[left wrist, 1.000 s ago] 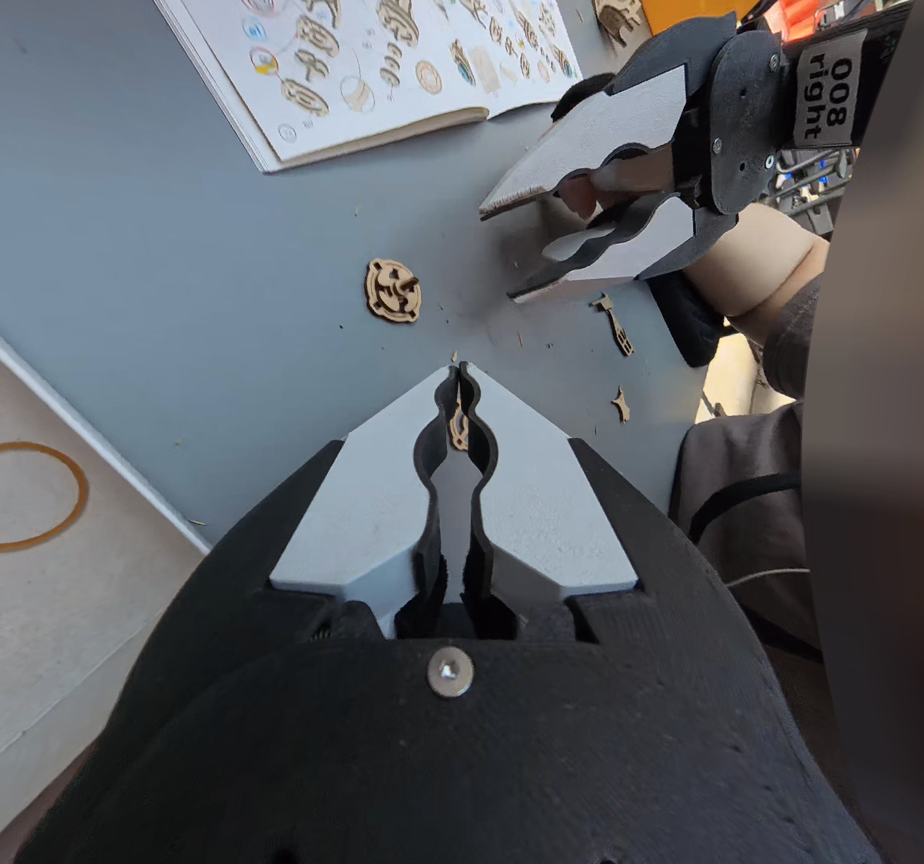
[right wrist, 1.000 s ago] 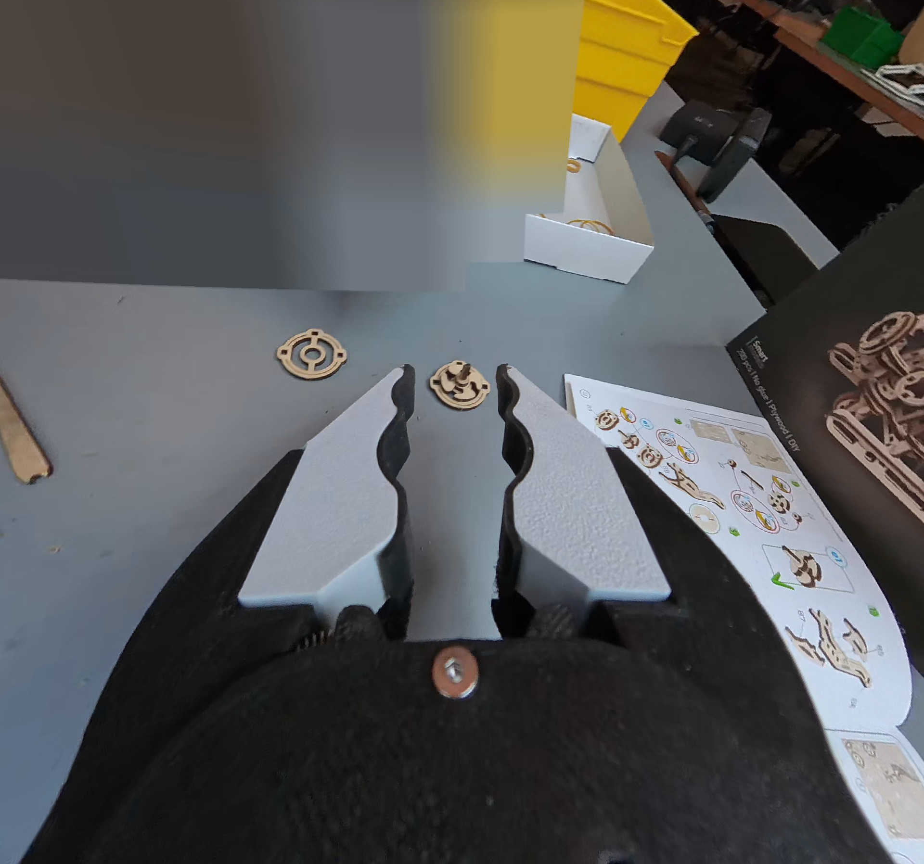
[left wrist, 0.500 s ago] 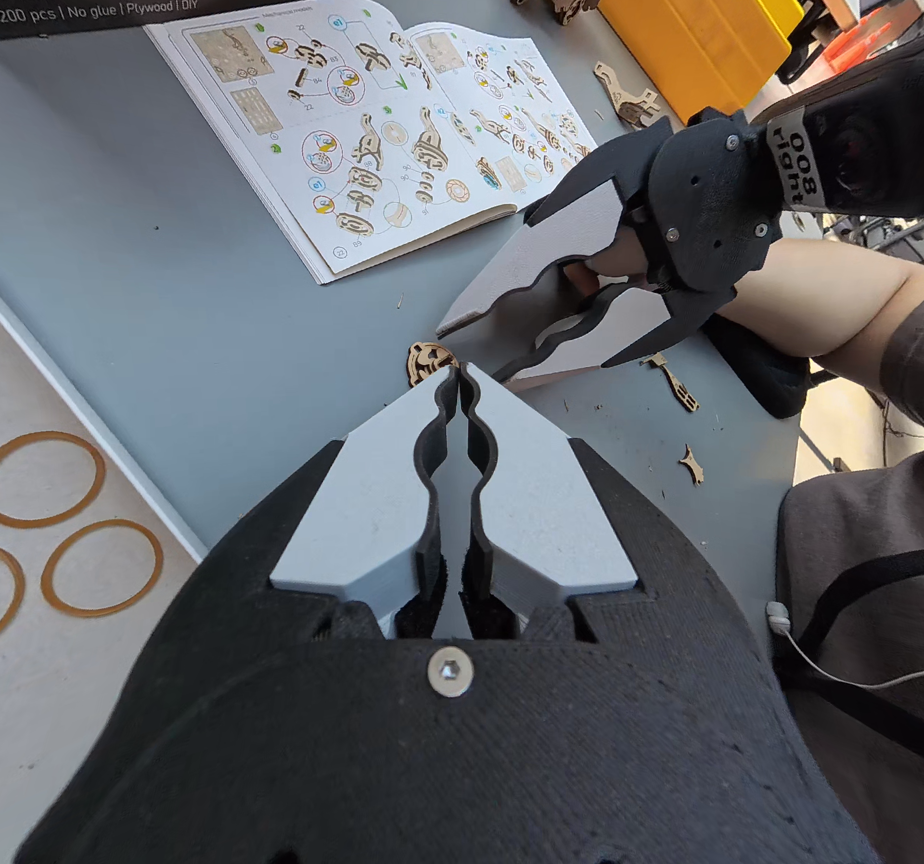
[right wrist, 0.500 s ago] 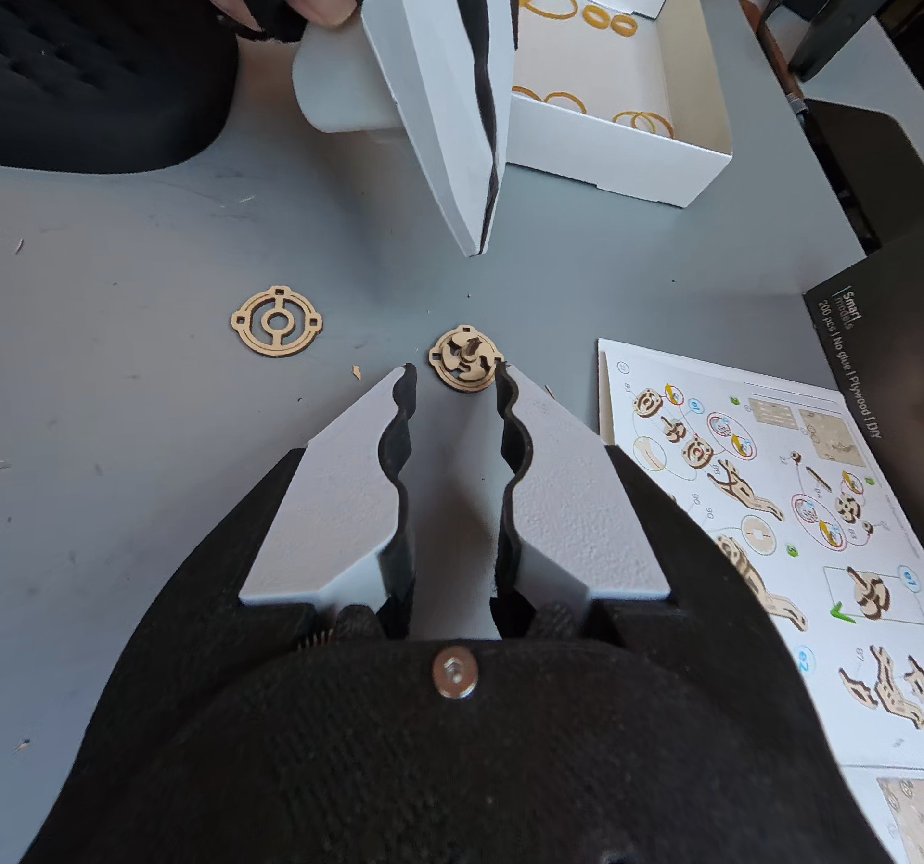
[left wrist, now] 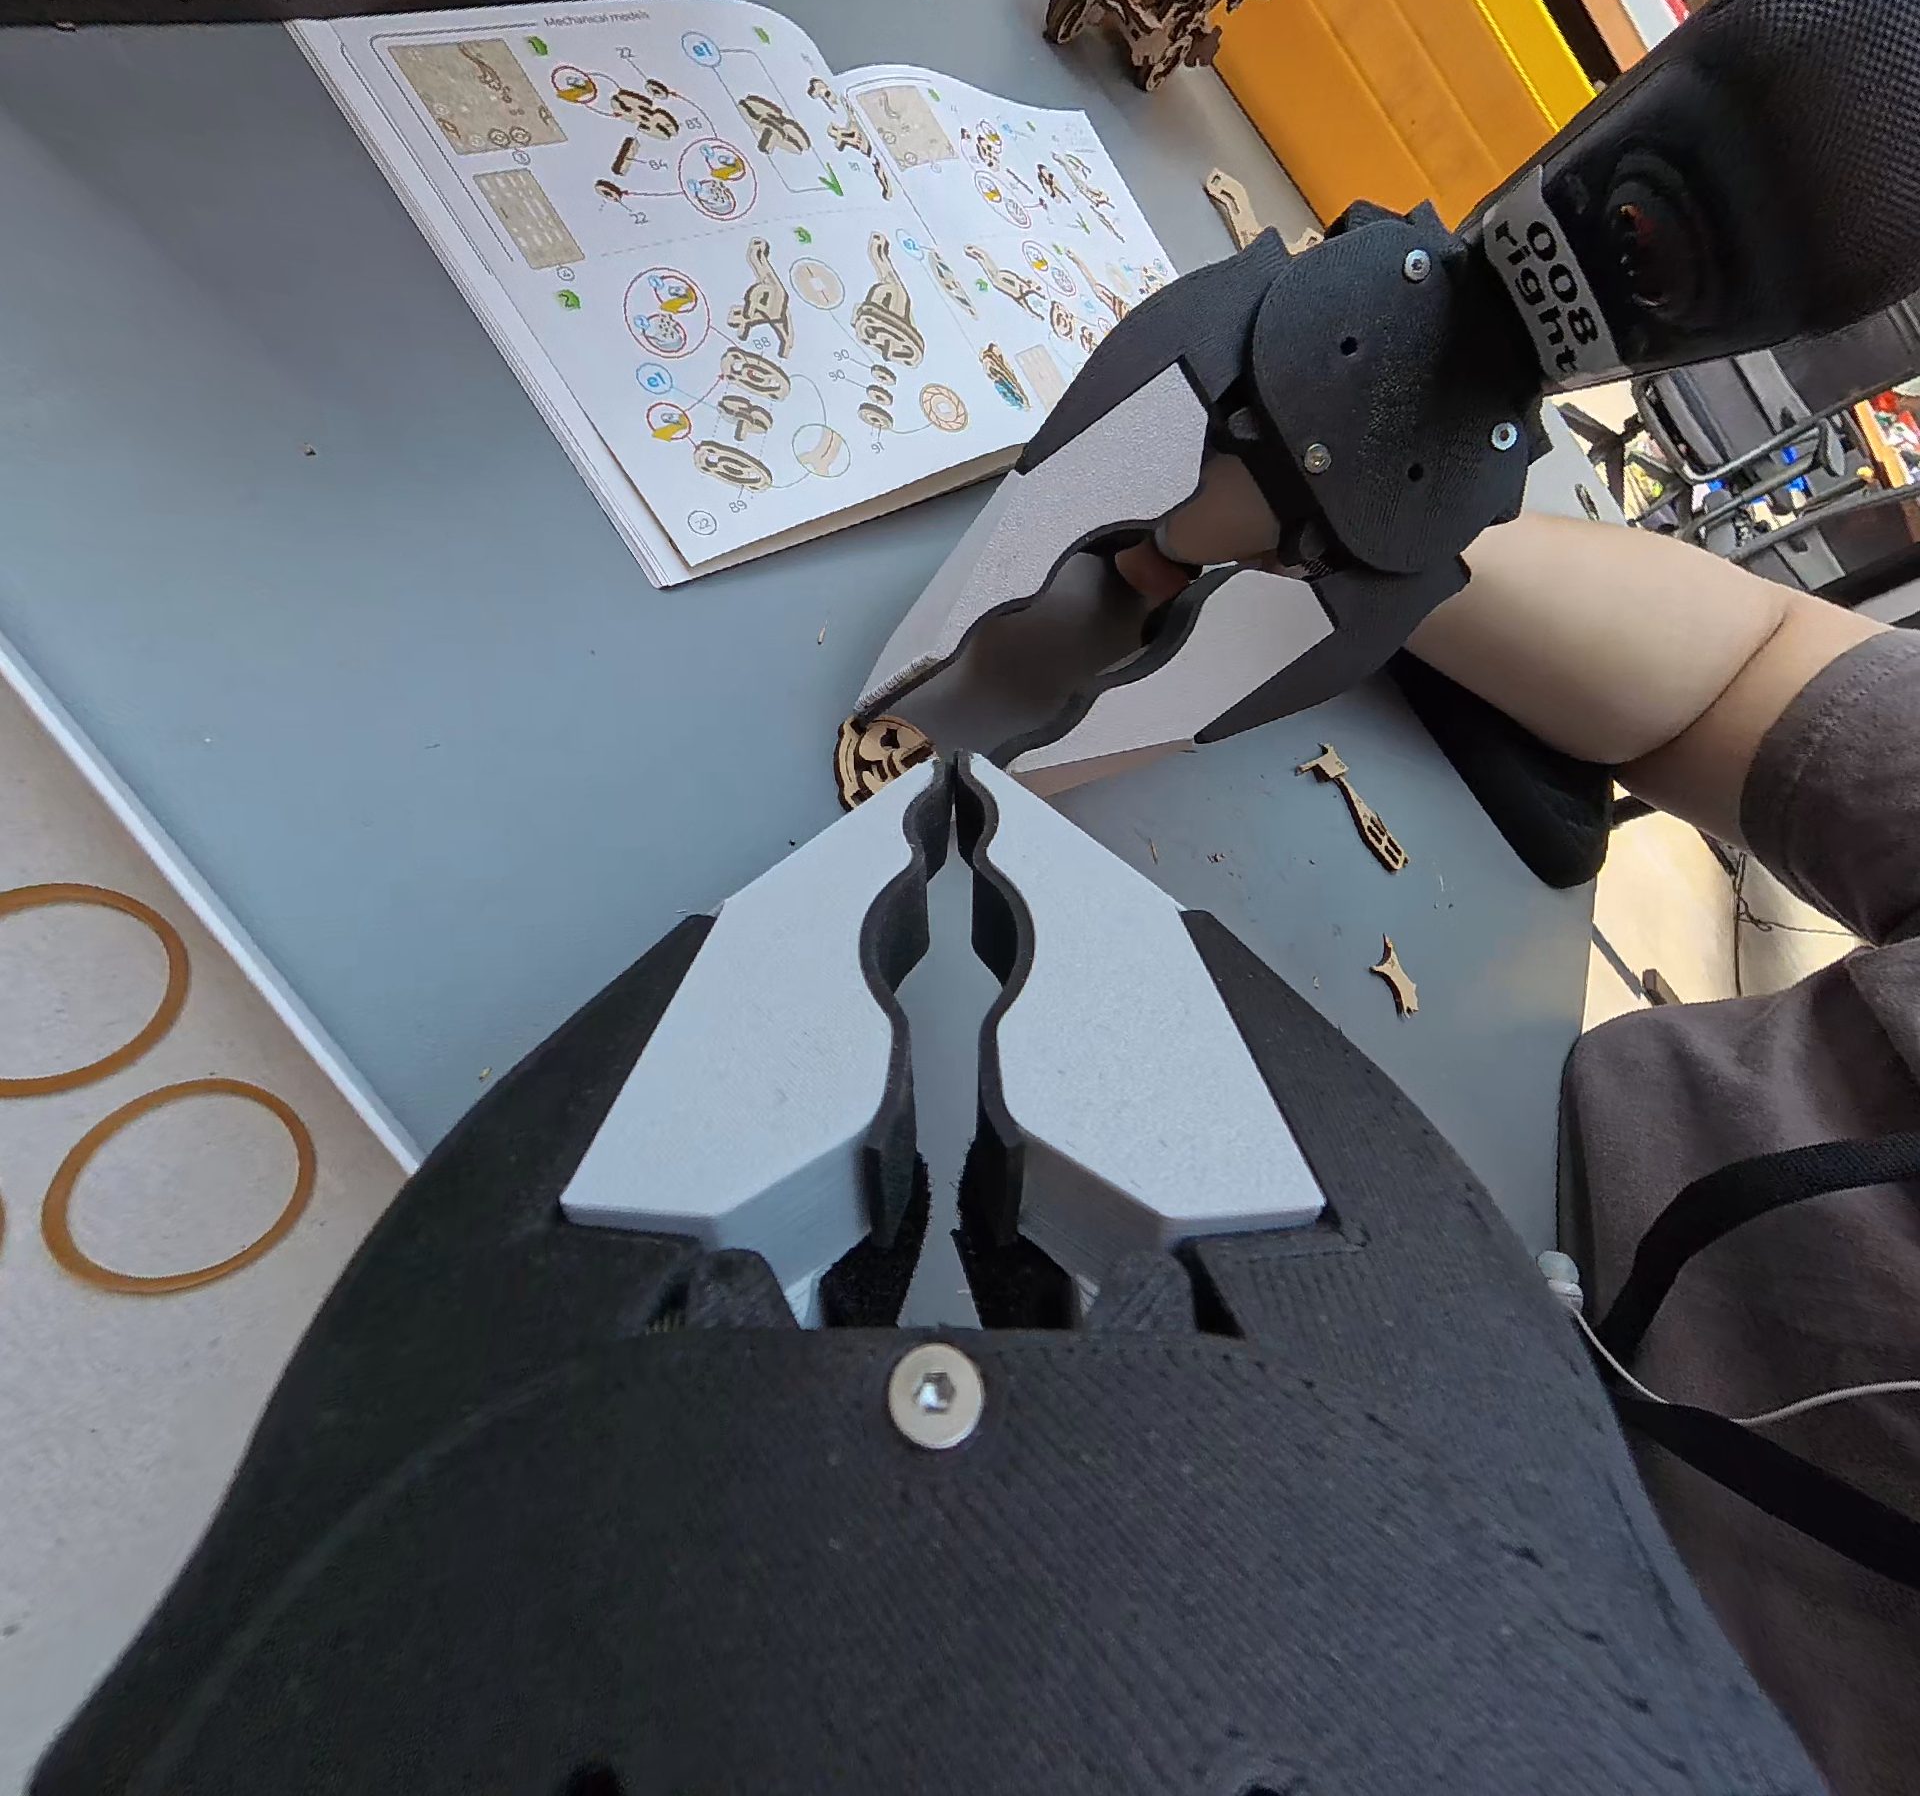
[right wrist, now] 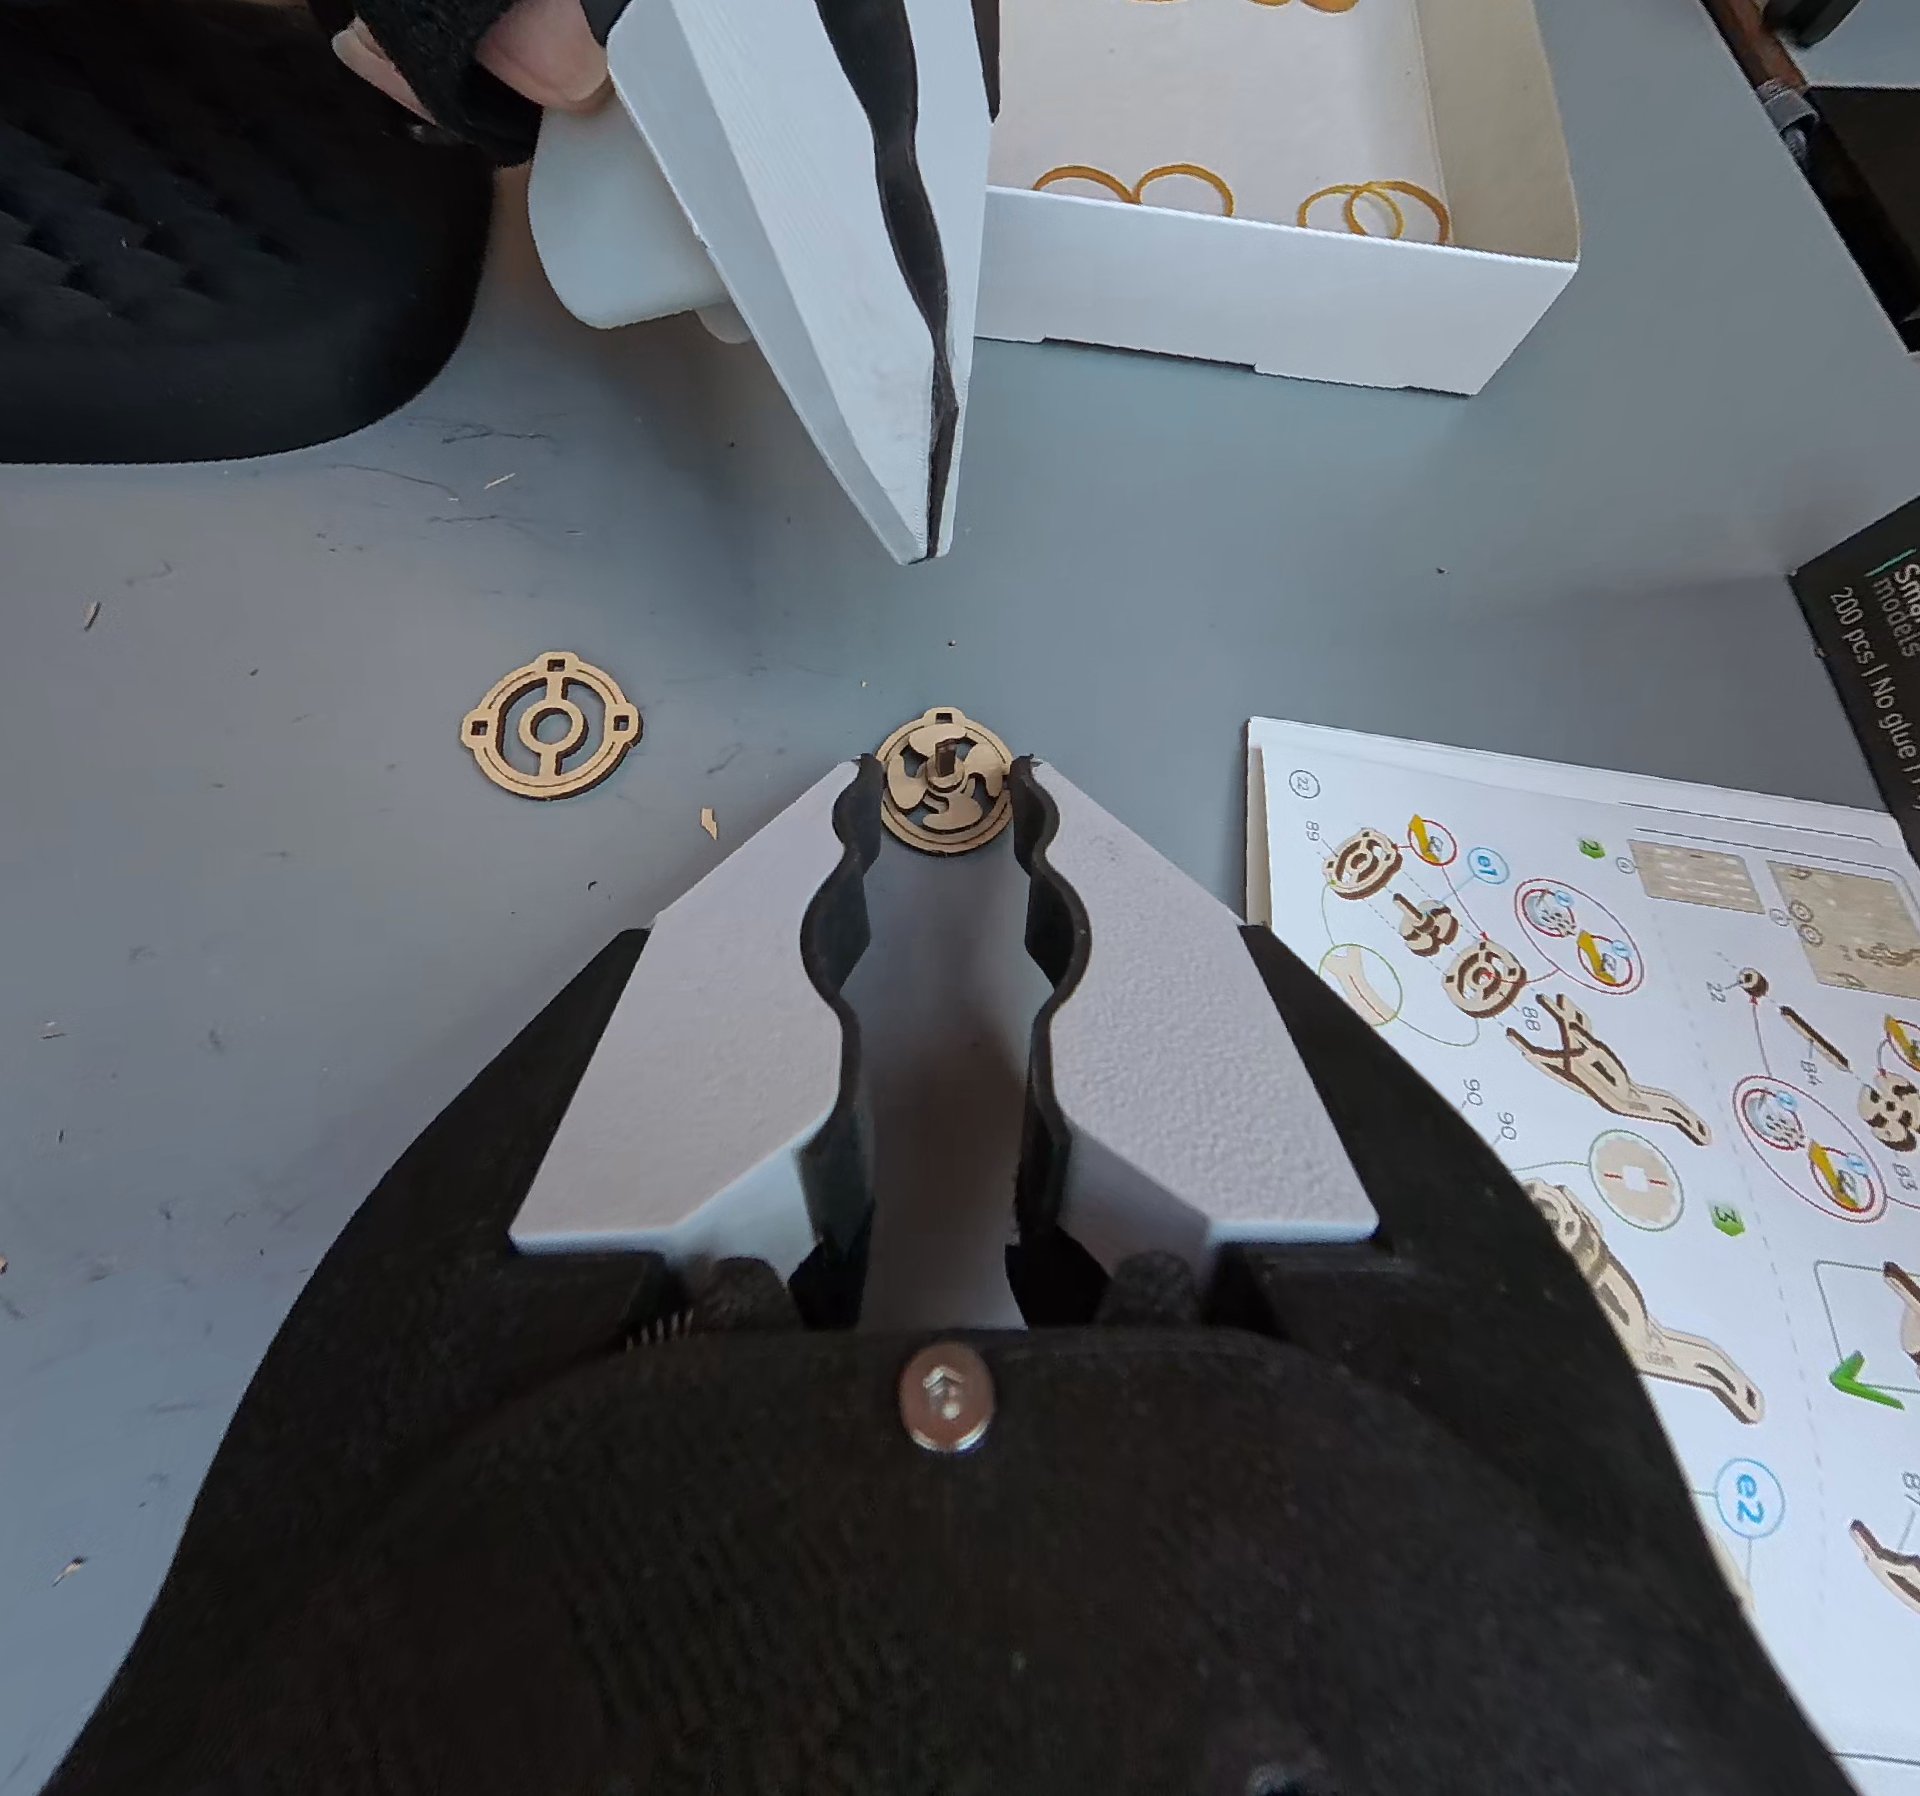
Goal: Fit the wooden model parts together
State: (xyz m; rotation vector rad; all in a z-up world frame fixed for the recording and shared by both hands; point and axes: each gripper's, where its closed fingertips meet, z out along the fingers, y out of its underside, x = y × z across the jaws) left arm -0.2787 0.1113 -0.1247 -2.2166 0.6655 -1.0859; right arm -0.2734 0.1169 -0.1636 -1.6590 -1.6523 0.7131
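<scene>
The left gripper (left wrist: 954, 761) has its fingers brought together at the tips. Whether anything is held between them cannot be determined: the tips meet with no wooden part visible there in either view. In the right wrist view the same gripper (right wrist: 928, 541) hangs tip-down above the desk (right wrist: 312, 915), clear of the surface.

The right gripper (right wrist: 943, 764) has its fingers parted about as wide as the round wooden disc (right wrist: 943, 790). The disc lies flat on the desk between the fingertips, which stand at its left and right edges; contact appears likely but is not certain from this angle. A short peg stands upright at the disc's centre. In the left wrist view, most of the disc (left wrist: 878, 759) is hidden behind both grippers, with only its left part showing.

A second part, the flat wooden ring plate (right wrist: 551, 726), lies on the desk to the left of the disc, well apart from both grippers.

The open instruction booklet (right wrist: 1558, 1019) lies at the right side of the desk, cut off by the frame edge. A white cardboard tray (right wrist: 1247, 312) containing rubber bands sits toward the far edge, partly hidden behind the left gripper.
</scene>
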